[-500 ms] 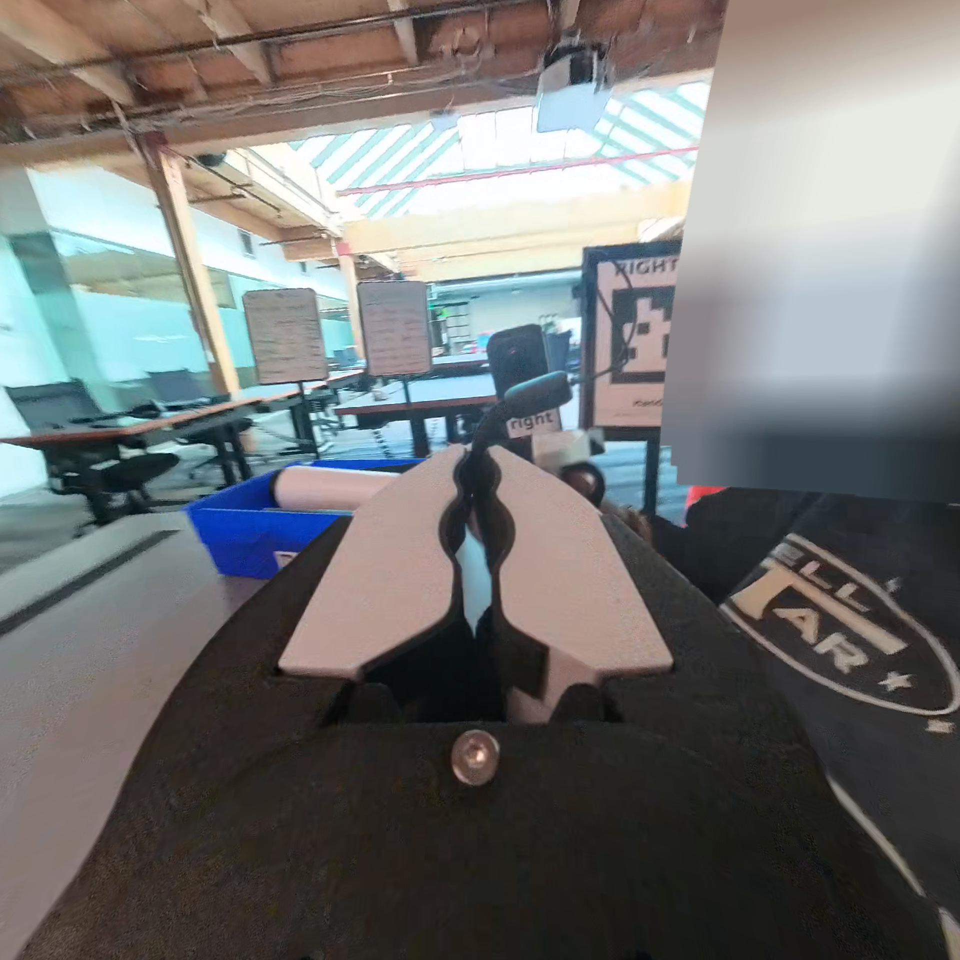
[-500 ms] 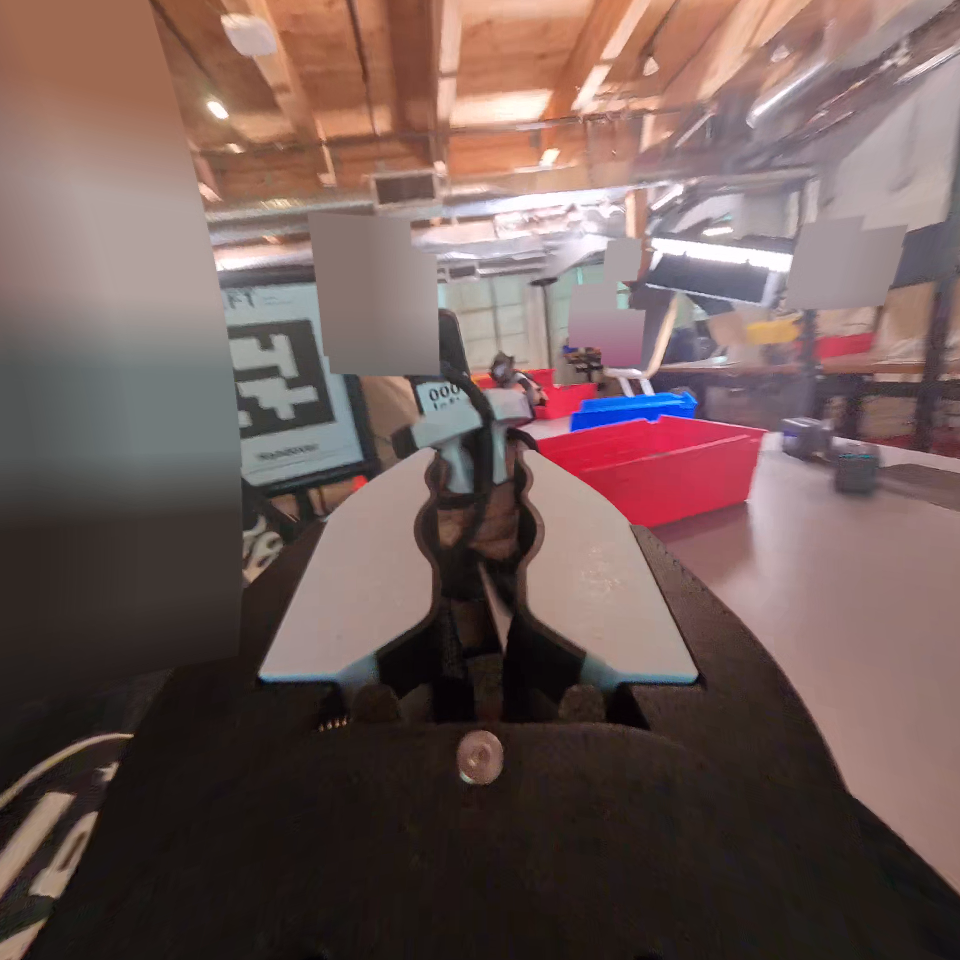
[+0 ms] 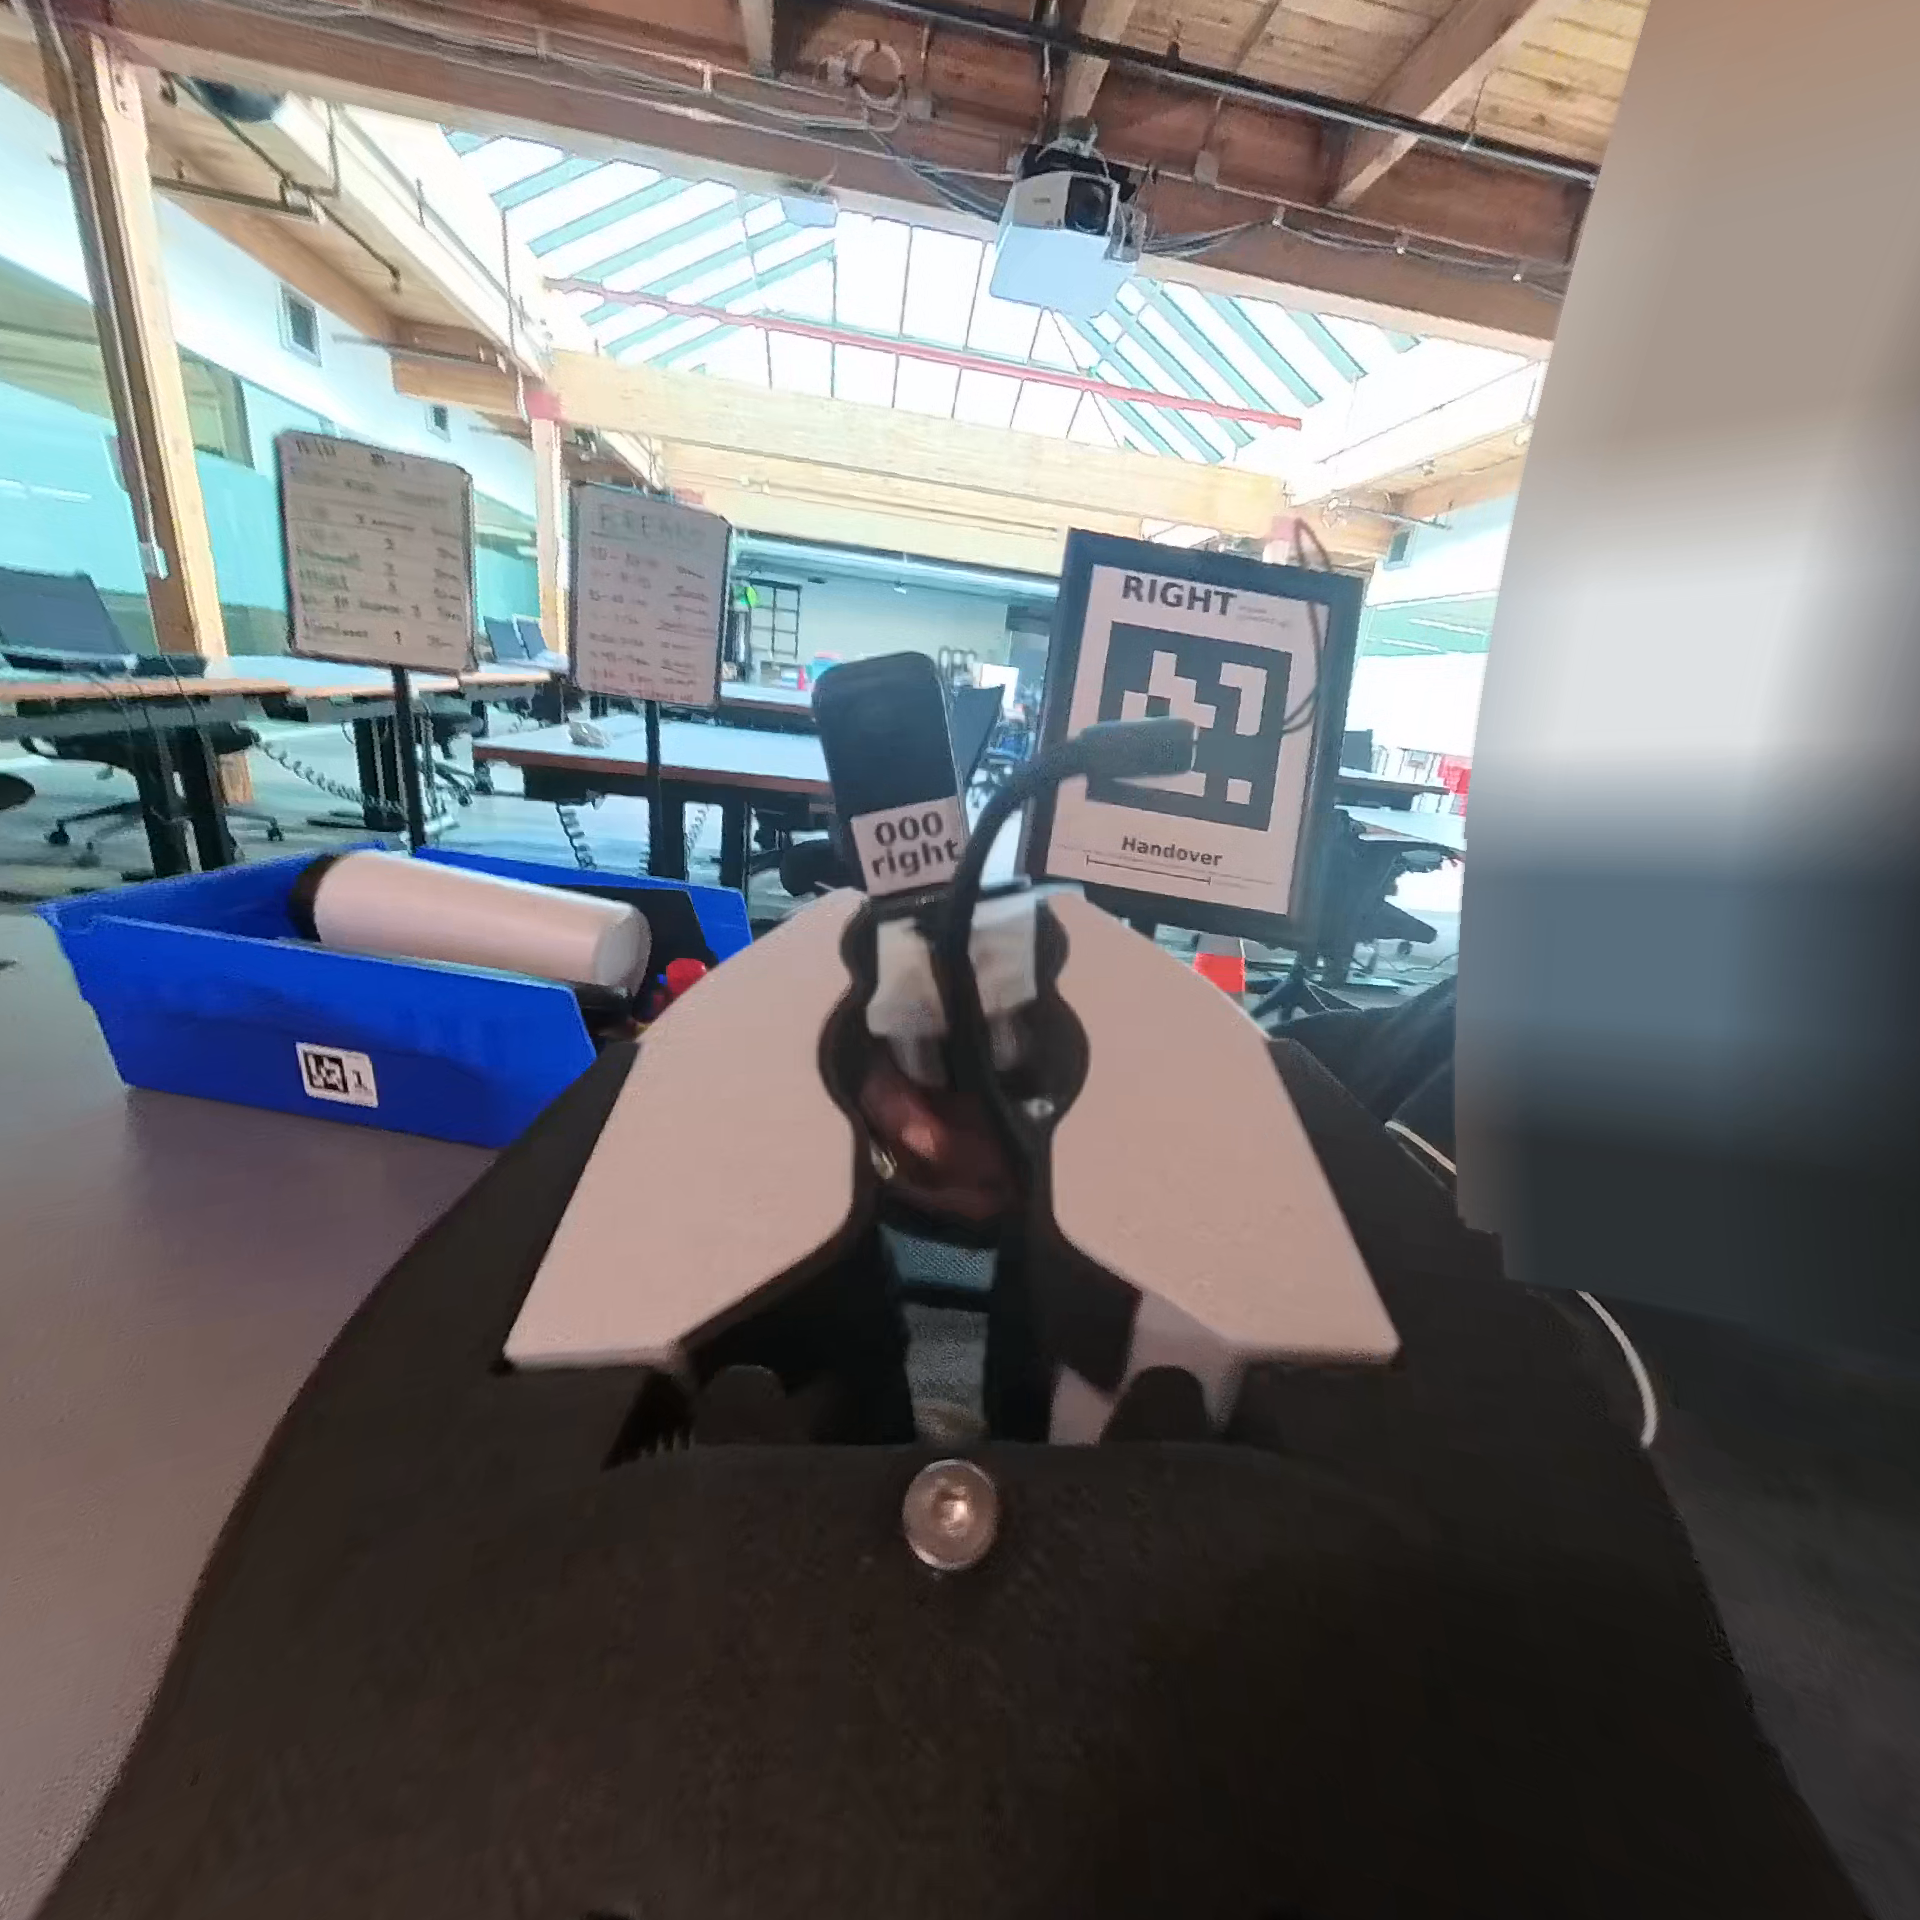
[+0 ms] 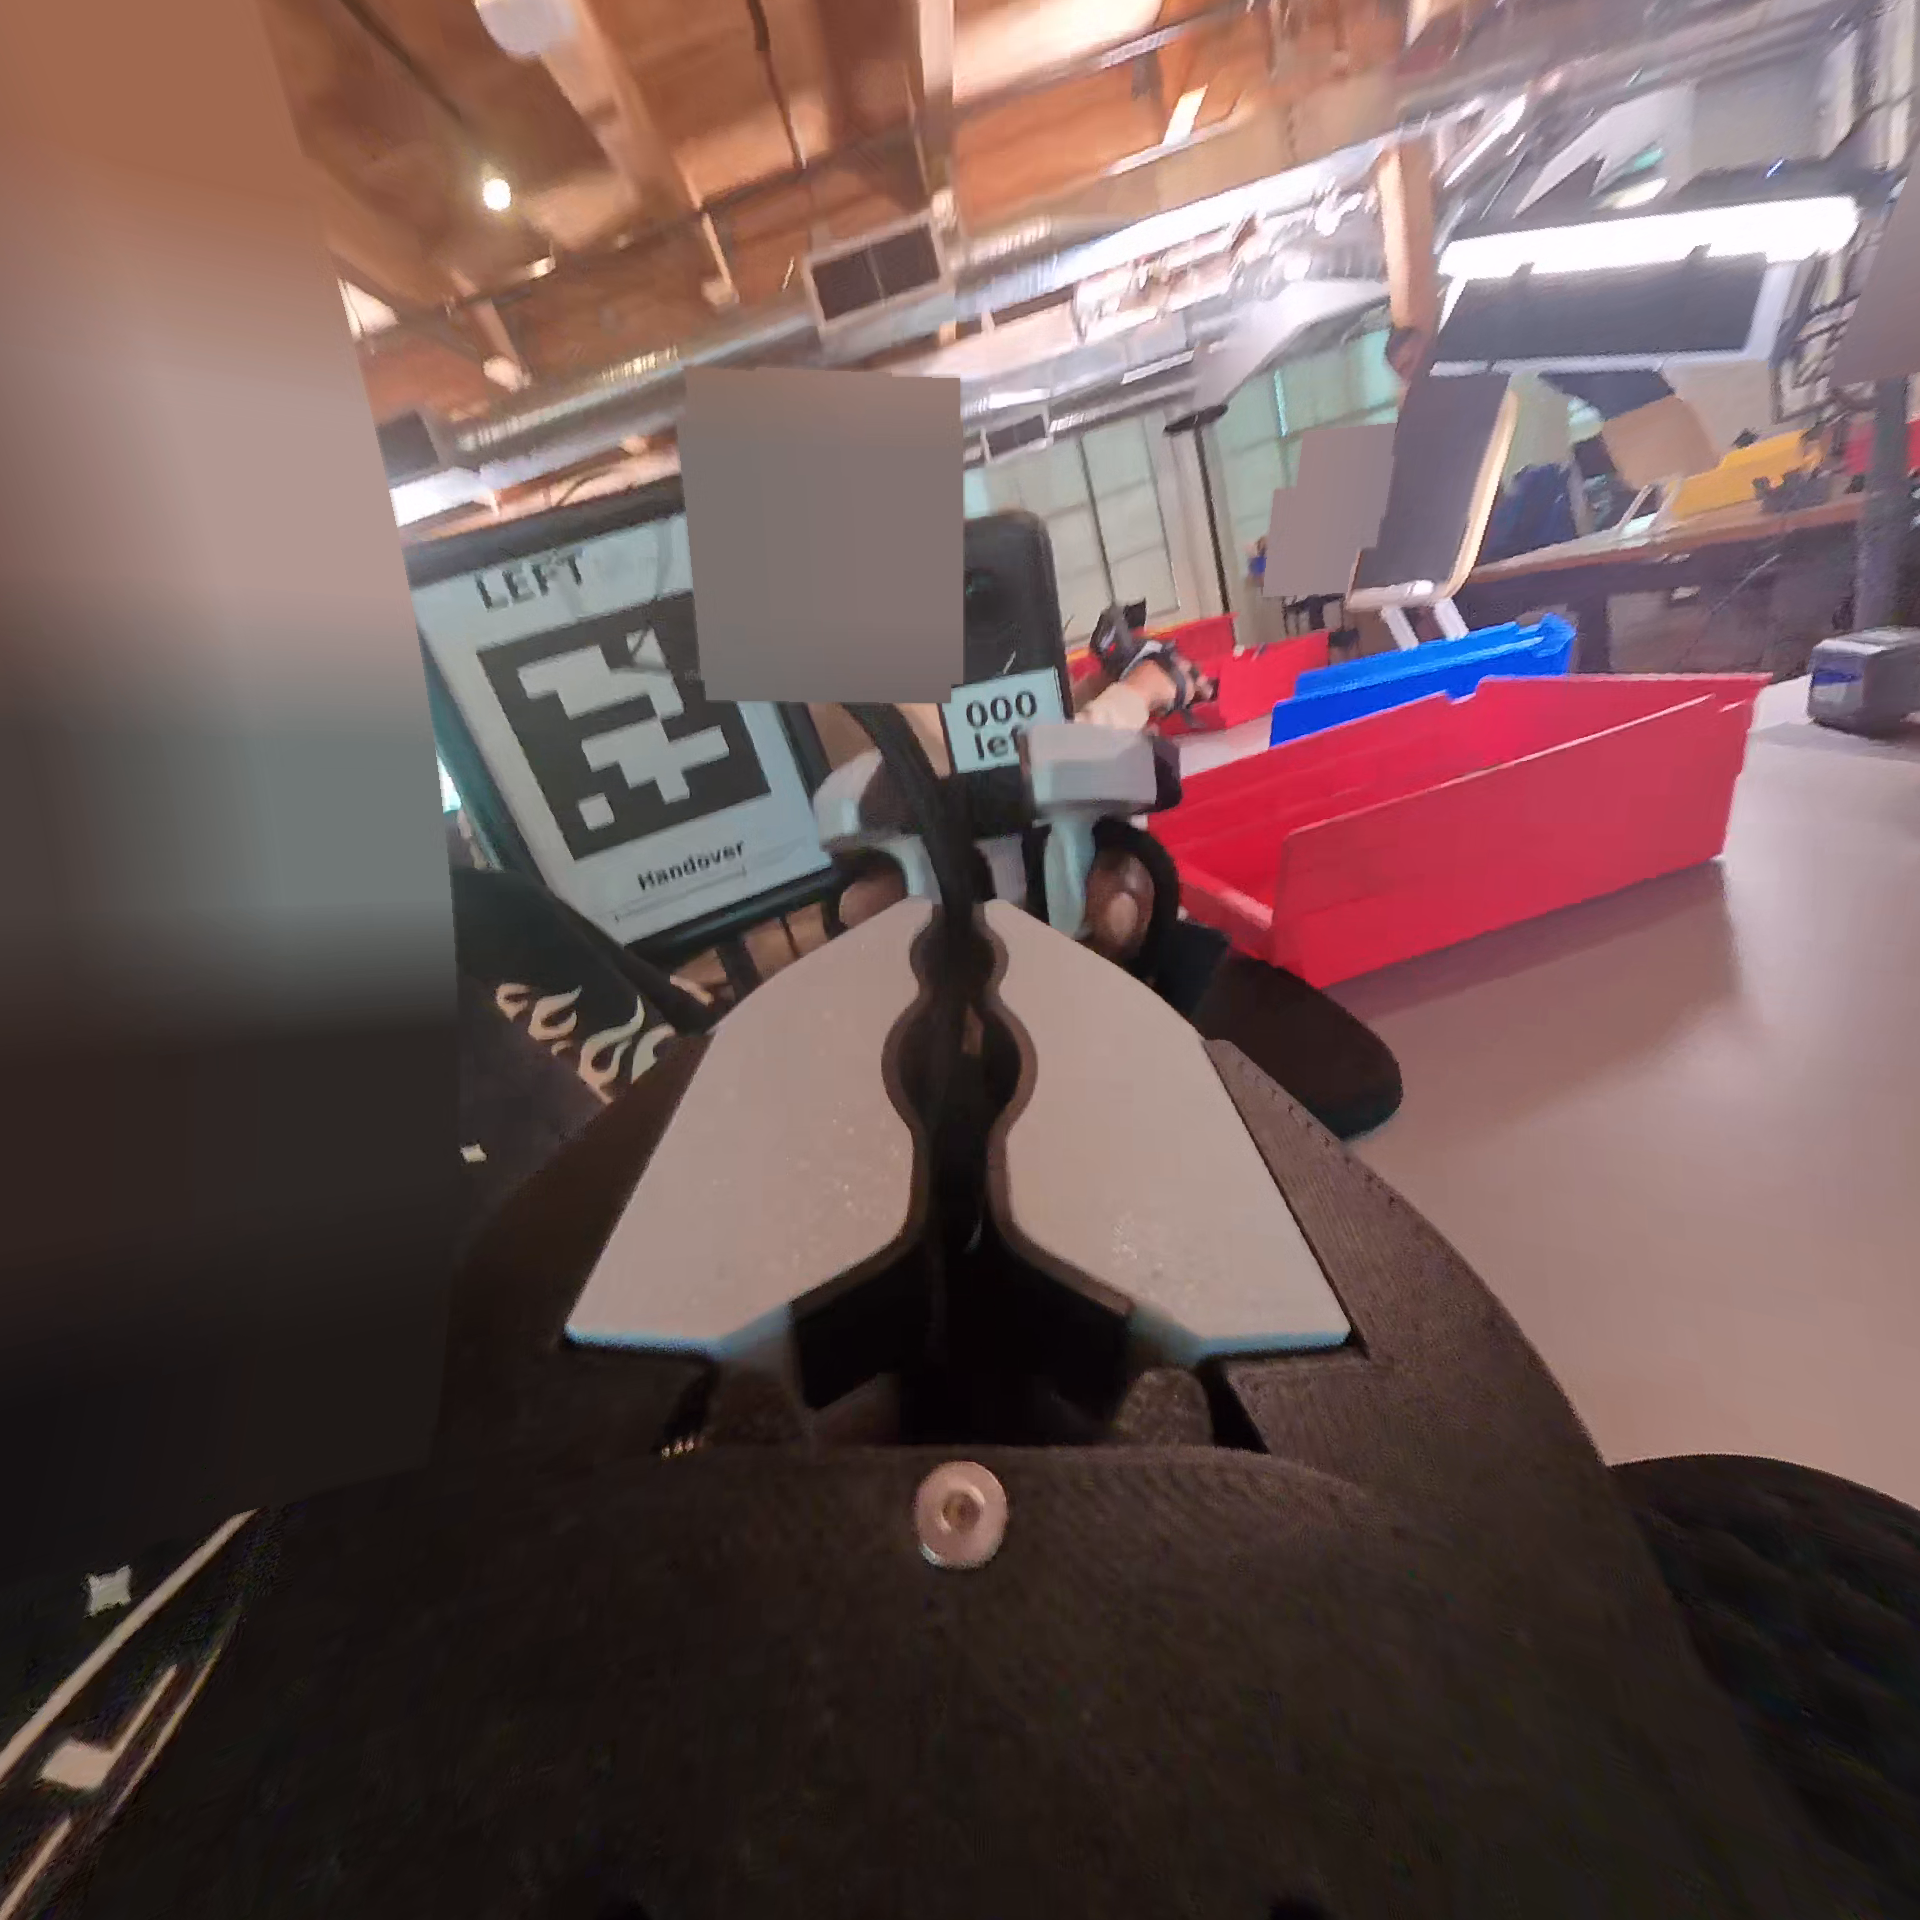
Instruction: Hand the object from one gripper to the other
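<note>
Object: a black cable [image 3: 1003, 821], held up in the air between the two tools, above the desk [image 3: 208, 1299].

Right hand-held gripper [image 4: 956, 914]: fingers drawn together and clamped on the black cable [image 4: 948, 997], which ran lengthwise down the wavy slot between them.

Left hand-held gripper [image 3: 956, 914]: fingers apart, with nothing pinched. The cable passed through the gap between them and seemed not to touch either side.

Facing: the two tools pointed tip to tip. The right one [image 3: 951, 966] showed straight ahead through the left one's opening, and the left one [image 4: 977, 831] stood just beyond the right one's tips.

Long axis: the cable ran roughly along both tools' fingers, rose past the tips, then bent over toward the right of the left wrist view and ended in a plug [image 3: 1138, 740].

Nearer tool: the right one held it. The left one already straddled it, so my judgement was that the hand-over turned on the left fingers closing where they stood, then the right ones letting go.

Risk: the cable looked thin and limp, so it could slip out if the release came early.

Edges and room: a blue bin [image 3: 312, 1029] holding a white cylinder [image 3: 468, 920] sat on the left, and a red bin [image 4: 1455, 831] on the right. Both were well apart from the meeting point, with open air around it.
</note>
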`<state>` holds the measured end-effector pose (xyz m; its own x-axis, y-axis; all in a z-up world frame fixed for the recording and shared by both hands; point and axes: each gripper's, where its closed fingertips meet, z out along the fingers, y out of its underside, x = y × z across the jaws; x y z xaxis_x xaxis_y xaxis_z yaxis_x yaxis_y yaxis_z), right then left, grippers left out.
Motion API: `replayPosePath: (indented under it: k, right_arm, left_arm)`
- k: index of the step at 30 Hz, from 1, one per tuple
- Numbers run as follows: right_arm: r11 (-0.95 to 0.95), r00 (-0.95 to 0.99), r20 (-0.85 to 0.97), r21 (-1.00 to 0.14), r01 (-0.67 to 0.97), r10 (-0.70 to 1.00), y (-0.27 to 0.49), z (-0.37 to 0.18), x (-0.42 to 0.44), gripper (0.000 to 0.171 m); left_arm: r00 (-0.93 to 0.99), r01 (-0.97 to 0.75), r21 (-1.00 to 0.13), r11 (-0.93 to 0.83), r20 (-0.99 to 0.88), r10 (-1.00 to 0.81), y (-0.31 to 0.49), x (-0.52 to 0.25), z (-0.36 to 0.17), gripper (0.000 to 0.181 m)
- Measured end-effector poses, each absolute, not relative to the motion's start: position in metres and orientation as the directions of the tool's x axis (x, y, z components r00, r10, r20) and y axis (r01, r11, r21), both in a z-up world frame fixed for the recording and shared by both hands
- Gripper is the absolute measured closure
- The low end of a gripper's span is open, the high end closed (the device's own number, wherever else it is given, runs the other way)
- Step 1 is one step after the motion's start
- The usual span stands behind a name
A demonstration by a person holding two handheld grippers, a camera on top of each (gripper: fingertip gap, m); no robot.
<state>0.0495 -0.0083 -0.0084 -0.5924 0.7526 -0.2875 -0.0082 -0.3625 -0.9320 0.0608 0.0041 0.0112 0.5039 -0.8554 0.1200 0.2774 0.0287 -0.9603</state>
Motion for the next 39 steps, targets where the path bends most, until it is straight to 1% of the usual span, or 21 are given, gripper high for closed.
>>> replayPosePath:
  k: [1,6,7,8,9,10,13,15,16,18,21,24,25,26,27,29,32,33,36,39]
  right_arm:
    - [-0.379,-0.582,-0.293,-0.925,-0.029,0.759,-0.003,-0.004,0.051,0.167]
    - [-0.372,-0.543,-0.278,-0.926,-0.068,0.792,0.007,0.002,0.054,0.167]
    - [-0.368,-0.544,-0.275,-0.928,-0.067,0.793,0.006,0.002,0.054,0.166]
    - [-0.361,-0.544,-0.27,-0.93,-0.065,0.794,0.005,0.002,0.054,0.167]
    - [-0.351,-0.541,-0.265,-0.934,-0.062,0.798,0.004,0.001,0.054,0.167]
    - [-0.34,-0.54,-0.256,-0.938,-0.06,0.802,0.002,0.0,0.054,0.167]
    - [-0.328,-0.539,-0.229,-0.94,-0.094,0.811,0.001,0.003,0.055,0.164]
    - [-0.325,-0.532,-0.212,-0.937,-0.126,0.82,0.003,0.007,0.057,0.15]
    - [-0.321,-0.529,-0.209,-0.938,-0.128,0.823,0.004,0.006,0.057,0.148]
    - [-0.307,-0.527,-0.21,-0.946,-0.103,0.823,0.004,0.002,0.055,0.144]
    - [-0.286,-0.54,-0.215,-0.957,-0.049,0.814,0.0,-0.009,0.051,0.142]
    - [-0.237,-0.575,-0.208,-0.971,0.024,0.791,-0.013,-0.023,0.046,0.145]
    - [-0.219,-0.585,-0.193,-0.975,0.026,0.788,-0.017,-0.026,0.046,0.151]
    - [-0.202,-0.593,-0.173,-0.979,0.017,0.786,-0.019,-0.026,0.047,0.163]
    - [-0.19,-0.593,-0.156,-0.982,0.006,0.79,-0.02,-0.026,0.047,0.165]
    - [-0.167,-0.579,-0.134,-0.986,-0.003,0.804,-0.017,-0.025,0.048,0.166]
    - [-0.164,-0.532,-0.078,-0.98,-0.117,0.843,-0.005,-0.009,0.052,0.167]
    - [-0.169,-0.513,-0.068,-0.974,-0.153,0.856,-0.001,-0.004,0.054,0.167]
    - [-0.193,-0.494,-0.068,-0.959,-0.207,0.867,0.005,0.006,0.058,0.167]
    - [-0.211,-0.507,-0.08,-0.955,-0.207,0.858,0.002,0.006,0.058,0.167]
  left_arm:
    - [0.494,0.267,-0.964,-0.001,0.138,-0.858,0.005,0.061,0.008,0.151]
    - [0.453,0.141,-0.981,-0.136,0.186,-0.872,0.007,0.081,-0.02,0.15]
    - [0.452,0.122,-0.982,-0.141,0.182,-0.873,0.008,0.084,-0.024,0.153]
    - [0.453,0.115,-0.984,-0.135,0.173,-0.875,0.008,0.087,-0.026,0.16]
    - [0.461,0.12,-0.985,-0.124,0.166,-0.872,0.009,0.087,-0.026,0.17]
    - [0.472,0.127,-0.985,-0.116,0.163,-0.866,0.011,0.086,-0.025,0.177]
    - [0.467,0.166,-0.98,-0.11,0.176,-0.866,0.012,0.083,-0.02,0.177]
    - [0.464,0.212,-0.973,-0.093,0.184,-0.866,0.011,0.077,-0.013,0.177]
    - [0.463,0.23,-0.969,-0.087,0.188,-0.866,0.01,0.074,-0.009,0.177]
    - [0.46,0.269,-0.96,-0.074,0.196,-0.866,0.009,0.069,-0.002,0.177]
    - [0.452,0.307,-0.95,-0.06,0.201,-0.869,0.007,0.063,0.005,0.177]
    - [0.442,0.304,-0.951,-0.056,0.193,-0.876,0.005,0.064,0.006,0.177]
    - [0.438,0.303,-0.952,-0.055,0.19,-0.879,0.004,0.066,0.005,0.177]
    - [0.433,0.301,-0.952,-0.054,0.187,-0.882,0.003,0.067,0.005,0.178]
    - [0.431,0.3,-0.953,-0.049,0.181,-0.884,0.002,0.068,0.006,0.177]
    - [0.433,0.289,-0.957,-0.026,0.155,-0.888,0.0,0.069,0.007,0.174]
    - [0.451,0.218,-0.976,-0.018,0.117,-0.885,-0.001,0.07,0.001,0.15]
    - [0.466,0.195,-0.981,-0.016,0.107,-0.878,0.0,0.07,-0.001,0.147]
    - [0.501,0.159,-0.987,-0.014,0.093,-0.86,0.006,0.072,-0.008,0.148]
    - [0.509,0.145,-0.989,-0.016,0.089,-0.856,0.01,0.079,-0.014,0.153]
